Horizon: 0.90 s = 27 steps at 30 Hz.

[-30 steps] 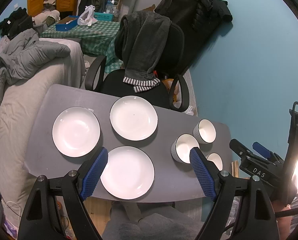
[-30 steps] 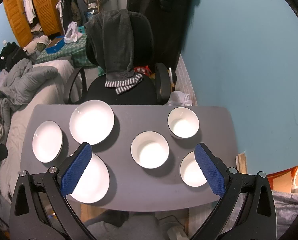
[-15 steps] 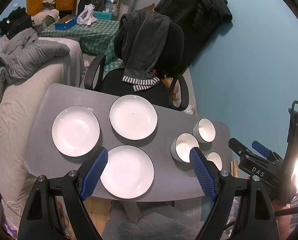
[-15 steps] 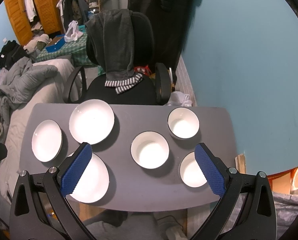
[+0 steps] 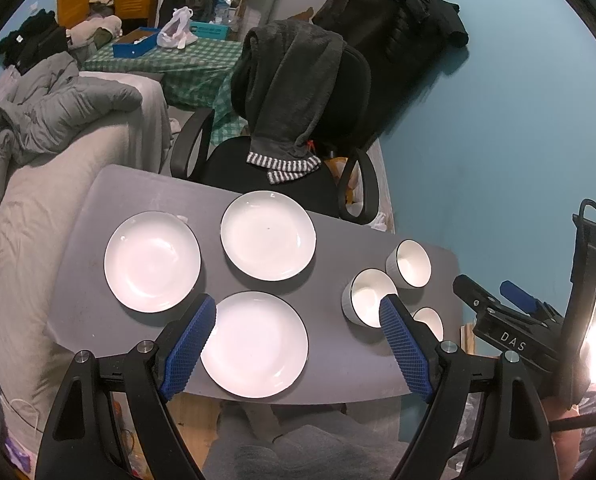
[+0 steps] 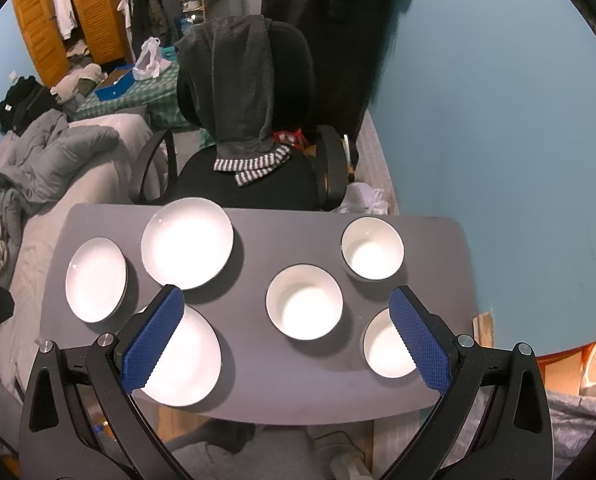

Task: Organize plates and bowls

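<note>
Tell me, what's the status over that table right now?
Left gripper and right gripper open, empty, above grey table. Three white plates, three white bowls unstacked. Nothing in the way.

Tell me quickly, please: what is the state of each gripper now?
Left gripper: open, holding nothing, above the table.
Right gripper: open, holding nothing, above the table.

White plates (image 5: 268,235) and bowls (image 6: 303,302) (thin dark rims) sit on a grey table (image 6: 250,384); the wall (image 6: 497,120) is teal.
</note>
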Tool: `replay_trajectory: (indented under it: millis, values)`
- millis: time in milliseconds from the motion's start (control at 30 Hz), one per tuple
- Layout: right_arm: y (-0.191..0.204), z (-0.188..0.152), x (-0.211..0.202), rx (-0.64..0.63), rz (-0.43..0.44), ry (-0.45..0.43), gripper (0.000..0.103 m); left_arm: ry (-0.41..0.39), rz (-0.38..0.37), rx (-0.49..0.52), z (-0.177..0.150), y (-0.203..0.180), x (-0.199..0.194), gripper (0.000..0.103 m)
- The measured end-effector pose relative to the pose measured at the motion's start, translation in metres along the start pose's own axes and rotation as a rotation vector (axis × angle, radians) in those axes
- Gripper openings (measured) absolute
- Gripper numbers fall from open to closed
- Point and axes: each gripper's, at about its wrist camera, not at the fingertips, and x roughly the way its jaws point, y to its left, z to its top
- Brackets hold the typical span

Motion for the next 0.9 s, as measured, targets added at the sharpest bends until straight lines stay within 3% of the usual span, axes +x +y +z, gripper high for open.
replay_trajectory:
  millis: [467, 900]
  values:
    - [0.002, 0.007, 0.006, -0.029, 0.015, 0.020, 0.101, -0.005, 0.014, -0.053, 0.000, 0.013, -0.002, 0.085]
    - [0.005, 0.011, 0.017, -0.076, 0.002, 0.052, 0.100, -0.025, 0.106, -0.104, 0.001, 0.043, -0.001, 0.085]
